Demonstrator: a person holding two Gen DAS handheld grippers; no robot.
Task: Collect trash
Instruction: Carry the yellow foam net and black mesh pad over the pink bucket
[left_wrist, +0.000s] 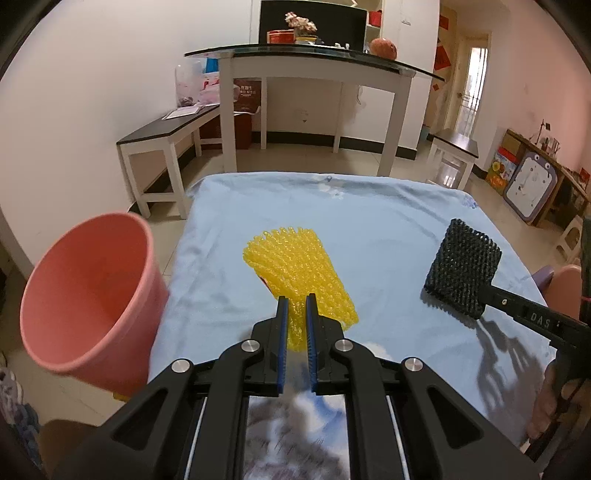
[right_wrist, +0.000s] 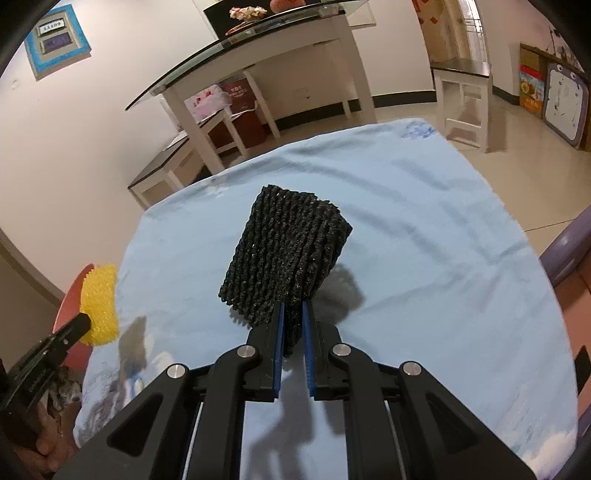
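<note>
1. Yellow foam netting sleeve (left_wrist: 301, 275): pinched at its near end between the blue-padded fingers of the left gripper (left_wrist: 296, 308); the rest fanned forward, lifted above the bench. In the right wrist view it appeared at the far left edge, in front of the bin.
2. Black foam netting sleeve (right_wrist: 286, 262): clamped at its lower corner between the fingers of the right gripper (right_wrist: 293, 314), held raised, its shadow falling on the cloth below and to the right. In the left wrist view it sat at the right side, well apart from the yellow sleeve.
3. Left gripper: fingers narrow, closed on the yellow sleeve.
4. Right gripper: fingers narrow, closed on the black sleeve.
5. Pink plastic bin (left_wrist: 92, 299): stood just beside the bench's left edge, mouth open toward the camera, interior showing nothing inside from this angle.
6. Bench (left_wrist: 388, 229): covered by a light blue cloth, creased, with a printed pattern toward the near side.
7. Background: white table with dark glass top (left_wrist: 314, 62), low white side benches with dark tops, tiled floor, a child's drawing board (left_wrist: 528, 186) leaning at the right wall.
</note>
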